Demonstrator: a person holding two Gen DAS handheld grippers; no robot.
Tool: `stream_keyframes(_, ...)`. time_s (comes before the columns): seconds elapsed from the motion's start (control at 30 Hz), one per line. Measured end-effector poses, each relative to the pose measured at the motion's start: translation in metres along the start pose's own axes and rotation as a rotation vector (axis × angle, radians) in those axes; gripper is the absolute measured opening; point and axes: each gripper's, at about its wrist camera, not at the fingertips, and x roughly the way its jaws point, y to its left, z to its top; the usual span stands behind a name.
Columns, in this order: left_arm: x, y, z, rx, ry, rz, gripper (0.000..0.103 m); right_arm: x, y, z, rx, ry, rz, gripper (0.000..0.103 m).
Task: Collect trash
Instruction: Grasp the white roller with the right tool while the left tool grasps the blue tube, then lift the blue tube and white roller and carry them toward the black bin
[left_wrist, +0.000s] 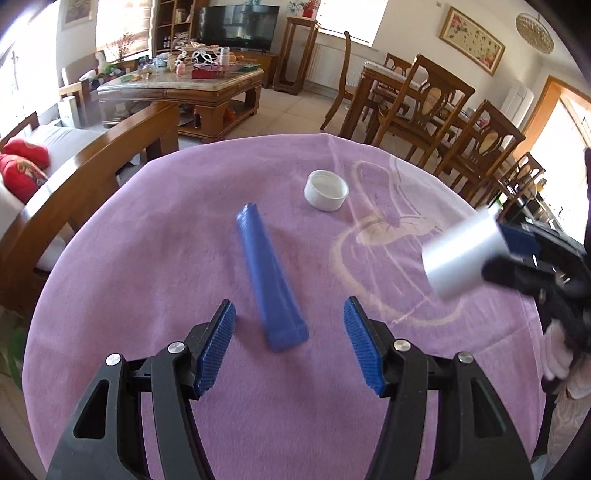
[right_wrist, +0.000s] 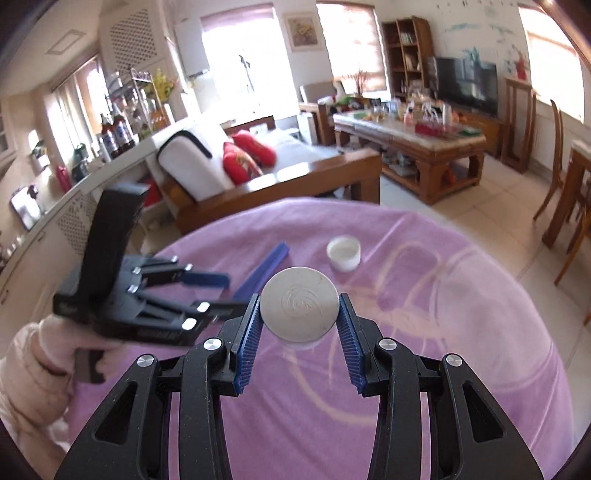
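A blue flattened tube (left_wrist: 271, 278) lies on the purple tablecloth (left_wrist: 166, 229), pointing away from me. My left gripper (left_wrist: 290, 325) is open, its pads either side of the tube's near end, not touching it. A white cap (left_wrist: 326, 190) sits open side up beyond the tube. My right gripper (right_wrist: 300, 308) is shut on a silver cylinder (right_wrist: 300, 308), held above the cloth; I see its flat round end. In the left wrist view the cylinder (left_wrist: 461, 254) hangs at the right. The tube (right_wrist: 264, 271) and cap (right_wrist: 344, 253) also show in the right wrist view.
The round table's purple cloth (right_wrist: 443, 332) has a pale printed pattern. Around it stand a wooden sofa with red cushions (right_wrist: 243, 158), a cluttered coffee table (left_wrist: 177, 85) and dining chairs (left_wrist: 436, 107). The left gripper (right_wrist: 207, 295) appears at the left of the right wrist view.
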Motion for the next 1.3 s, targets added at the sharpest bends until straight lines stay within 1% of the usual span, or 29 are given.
stream_keyframes(0.07,0.007,-0.005,0.006,0.035,-0.003,0.029,0.06,-0.01,-0.004,-0.004,0.043,-0.049,-0.015,0.04)
stream_keyframes(0.13,0.009,-0.007,0.007,0.035,-0.013,0.039,0.06,-0.006,-0.005,-0.009,0.03,0.0,-0.051,0.04)
stream_keyframes(0.2,0.008,-0.009,0.004,0.046,-0.026,0.046,0.053,-0.028,-0.011,-0.01,0.095,-0.087,-0.03,0.04)
stream_keyframes(0.23,0.007,-0.009,0.002,0.05,-0.036,0.055,0.05,-0.03,-0.005,-0.01,0.061,-0.09,-0.072,0.04)
stream_keyframes(0.3,0.006,-0.006,-0.001,0.042,-0.056,0.066,0.044,-0.016,0.001,-0.014,0.005,0.015,-0.117,0.04)
stream_keyframes(0.37,0.003,-0.002,-0.003,0.028,-0.058,0.056,0.019,-0.034,-0.005,-0.012,0.064,-0.084,-0.076,0.04)
stream_keyframes(0.4,0.002,-0.001,-0.003,0.027,-0.061,0.046,0.017,-0.042,-0.003,-0.01,0.054,-0.124,-0.097,0.04)
stream_keyframes(0.47,0.002,-0.001,-0.003,0.033,-0.071,0.047,0.011,-0.022,-0.003,-0.012,0.021,-0.014,-0.145,0.04)
stream_keyframes(0.5,0.0,0.0,-0.003,0.024,-0.079,0.033,0.01,-0.022,-0.008,-0.014,0.067,-0.018,-0.114,0.04)
stream_keyframes(0.57,-0.001,0.0,-0.003,0.021,-0.091,0.025,0.009,-0.043,-0.011,-0.015,0.121,-0.138,-0.004,0.04)
stream_keyframes(0.6,-0.004,-0.001,-0.004,0.024,-0.1,0.013,0.009,-0.044,-0.004,-0.015,0.069,-0.13,-0.089,0.04)
stream_keyframes(0.63,-0.005,-0.002,-0.005,0.028,-0.106,0.011,0.009,-0.033,0.0,-0.015,0.015,-0.062,-0.178,0.04)
stream_keyframes(0.67,-0.007,-0.004,-0.005,0.033,-0.112,0.007,0.009,-0.021,-0.007,-0.019,0.054,0.002,-0.162,0.04)
stream_keyframes(0.7,-0.009,-0.006,-0.006,0.039,-0.123,-0.017,0.009,-0.023,-0.014,-0.021,0.125,-0.019,-0.065,0.04)
stream_keyframes(0.73,-0.013,-0.008,-0.008,0.039,-0.132,-0.034,0.009,-0.032,-0.021,-0.023,0.183,-0.084,0.036,0.04)
stream_keyframes(0.8,-0.019,-0.011,-0.01,0.04,-0.151,-0.056,0.009,-0.032,-0.008,-0.023,0.067,-0.07,-0.173,0.04)
stream_keyframes(0.83,-0.022,-0.012,-0.011,0.036,-0.161,-0.074,0.009,-0.029,-0.01,-0.025,0.078,-0.052,-0.177,0.04)
stream_keyframes(0.87,-0.027,-0.014,-0.011,0.035,-0.181,-0.082,0.009,-0.031,-0.017,-0.026,0.129,-0.066,-0.13,0.04)
stream_keyframes(0.9,-0.031,-0.015,-0.011,0.035,-0.199,-0.087,0.009,-0.032,-0.019,-0.026,0.146,-0.077,-0.149,0.04)
stream_keyframes(0.93,-0.035,-0.017,-0.009,0.03,-0.214,-0.097,0.009,-0.031,-0.013,-0.026,0.102,-0.068,-0.231,0.04)
stream_keyframes(0.97,-0.038,-0.019,-0.008,0.028,-0.227,-0.109,0.009,-0.027,-0.006,-0.027,0.076,-0.05,-0.241,0.04)
stream_keyframes(1.0,-0.04,-0.025,-0.006,0.036,-0.237,-0.117,0.009,-0.023,-0.002,-0.027,0.086,-0.042,-0.171,0.04)
stream_keyframes(1.03,-0.039,-0.033,-0.004,0.059,-0.231,-0.131,0.009,-0.023,0.002,-0.028,0.112,-0.057,-0.052,0.04)
stream_keyframes(1.07,-0.039,-0.042,-0.004,0.084,-0.229,-0.143,0.009,-0.025,0.003,-0.03,0.115,-0.062,-0.069,0.04)
stream_keyframes(1.13,-0.041,-0.052,-0.003,0.111,-0.24,-0.132,0.009,-0.026,0.01,-0.027,0.056,-0.075,-0.264,0.04)
stream_keyframes(1.2,-0.044,-0.044,0.001,0.059,-0.266,-0.134,0.009,-0.029,0.003,-0.026,0.122,-0.085,-0.238,0.04)
stream_keyframes(1.23,-0.042,-0.043,0.002,0.051,-0.259,-0.146,0.009,-0.028,0.011,-0.025,0.101,-0.078,-0.201,0.04)
stream_keyframes(1.27,-0.038,-0.05,0.002,0.083,-0.234,-0.183,0.009,-0.025,0.018,-0.024,0.091,-0.074,-0.094,0.04)
stream_keyframes(1.3,-0.036,-0.059,0.0,0.128,-0.221,-0.189,0.007,-0.025,0.022,-0.024,0.128,-0.08,0.059,0.041)
